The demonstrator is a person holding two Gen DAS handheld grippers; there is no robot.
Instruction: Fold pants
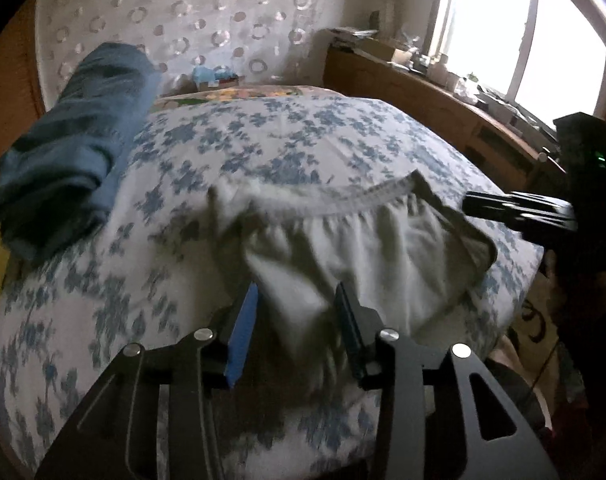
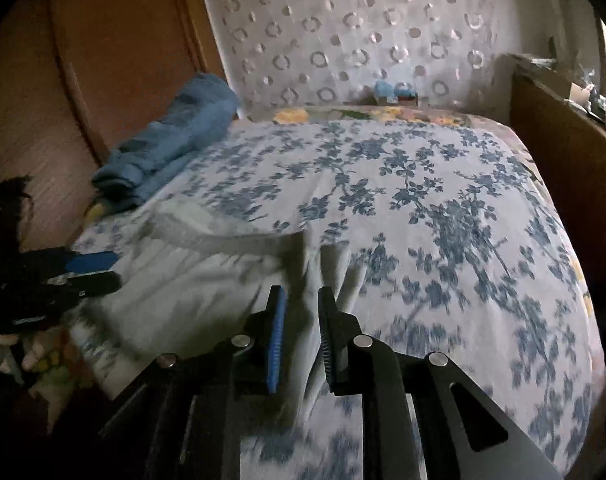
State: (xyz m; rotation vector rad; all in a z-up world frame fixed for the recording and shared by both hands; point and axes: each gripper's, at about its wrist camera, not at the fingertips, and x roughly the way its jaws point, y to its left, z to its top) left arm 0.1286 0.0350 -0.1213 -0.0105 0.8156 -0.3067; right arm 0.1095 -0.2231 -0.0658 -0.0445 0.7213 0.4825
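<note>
White pants [image 1: 367, 248] with a gathered elastic waistband lie on the blue-flowered bedspread [image 1: 231, 148], waistband toward the headboard. My left gripper [image 1: 299, 294] is open, its jaws on either side of a raised fold of the pants' near edge. My right gripper [image 2: 301, 300] is open by a narrower gap over the pants' right edge [image 2: 207, 280], with a strip of cloth between its jaws. Each gripper shows at the side of the other's view: the right one in the left wrist view [image 1: 515, 212], the left one in the right wrist view [image 2: 91, 272].
A folded blue garment [image 1: 75, 148] lies at the bed's far left, against a wooden board [image 2: 83, 80]. A patterned headboard [image 1: 191, 20] stands behind. A cluttered wooden shelf [image 1: 435, 92] runs along the right under a bright window [image 1: 523, 28].
</note>
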